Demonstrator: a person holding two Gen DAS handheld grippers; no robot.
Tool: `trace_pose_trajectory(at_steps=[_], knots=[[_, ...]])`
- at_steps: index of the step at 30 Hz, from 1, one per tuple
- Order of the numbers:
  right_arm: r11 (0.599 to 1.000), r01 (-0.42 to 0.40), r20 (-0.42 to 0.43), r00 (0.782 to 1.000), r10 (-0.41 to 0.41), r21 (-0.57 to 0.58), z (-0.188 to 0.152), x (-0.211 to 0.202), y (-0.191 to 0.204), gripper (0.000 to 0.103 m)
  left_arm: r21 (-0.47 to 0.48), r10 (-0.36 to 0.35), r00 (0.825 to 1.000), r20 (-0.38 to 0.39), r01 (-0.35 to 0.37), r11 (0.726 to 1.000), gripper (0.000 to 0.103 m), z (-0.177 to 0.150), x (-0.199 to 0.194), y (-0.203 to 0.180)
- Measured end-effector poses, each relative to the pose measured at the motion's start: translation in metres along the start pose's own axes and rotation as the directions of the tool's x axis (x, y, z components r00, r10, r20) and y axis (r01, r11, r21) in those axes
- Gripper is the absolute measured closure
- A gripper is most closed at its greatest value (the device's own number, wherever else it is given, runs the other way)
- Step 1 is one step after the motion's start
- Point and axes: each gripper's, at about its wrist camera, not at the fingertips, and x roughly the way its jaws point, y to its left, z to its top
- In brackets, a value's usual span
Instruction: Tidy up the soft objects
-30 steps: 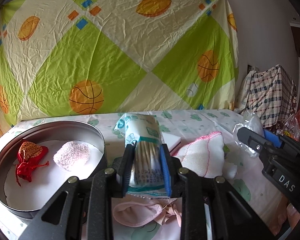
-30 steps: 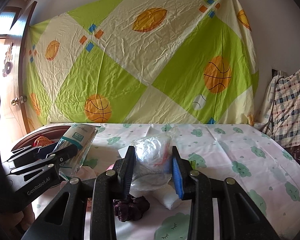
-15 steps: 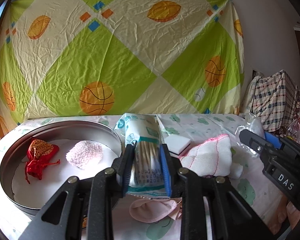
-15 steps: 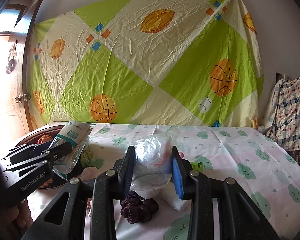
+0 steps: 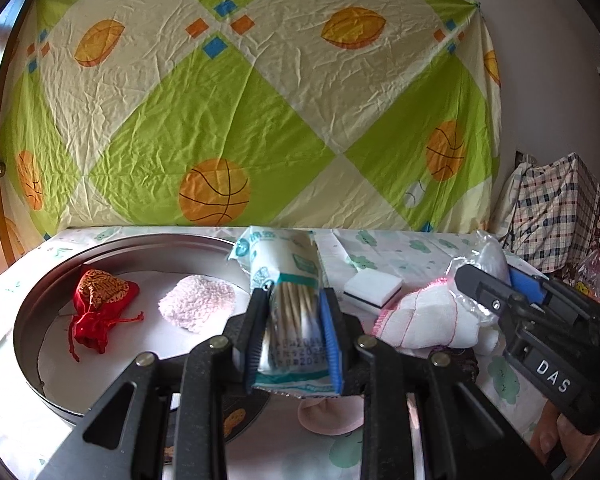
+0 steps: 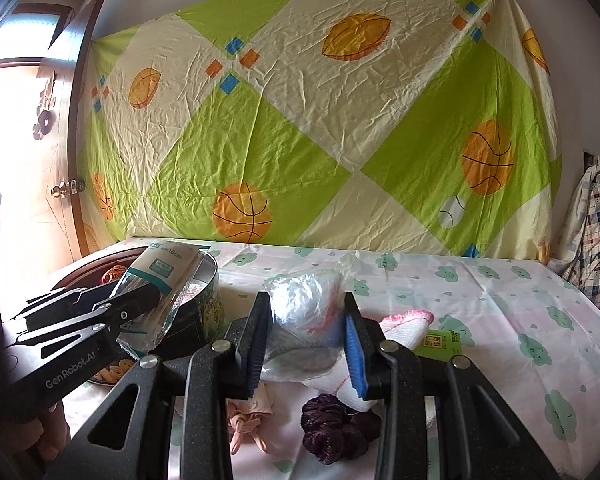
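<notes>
My left gripper [image 5: 294,334] is shut on a pack of cotton swabs [image 5: 290,300], held above the right rim of a round metal tin [image 5: 32,360]. Inside the tin lie a red drawstring pouch [image 5: 100,308] and a fluffy pink puff [image 5: 198,306]. My right gripper [image 6: 306,344] is shut on a clear plastic bag with white stuffing [image 6: 306,316], above the table. In the right wrist view the left gripper [image 6: 100,312] with the swab pack [image 6: 160,280] shows at the left, over the tin [image 6: 208,280]. In the left wrist view the right gripper [image 5: 496,284] shows at the right.
On the cloud-print tablecloth [image 6: 500,300] lie a white cloth with pink edging [image 5: 424,316], a white sponge [image 5: 374,286], a dark purple scrunchie [image 6: 332,432], a pink fabric piece [image 6: 248,416] and a green tag [image 6: 440,340]. A plaid bag [image 5: 556,216] stands at the right.
Both grippers have shifted sideways with their loads; the tin and the objects on the table now sit further right in the left wrist view. Both grips are unchanged.
</notes>
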Motion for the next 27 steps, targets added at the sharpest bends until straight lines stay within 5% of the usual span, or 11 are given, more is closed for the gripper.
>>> trace_pose_trajectory(at_steps=[27], knots=[[0.996,-0.086,-0.002,0.996,0.086,-0.034,0.003,0.016,0.042,0.066,-0.043,0.030,1.000,0.008,-0.030,0.999,0.078,0.000,-0.007,0.038]])
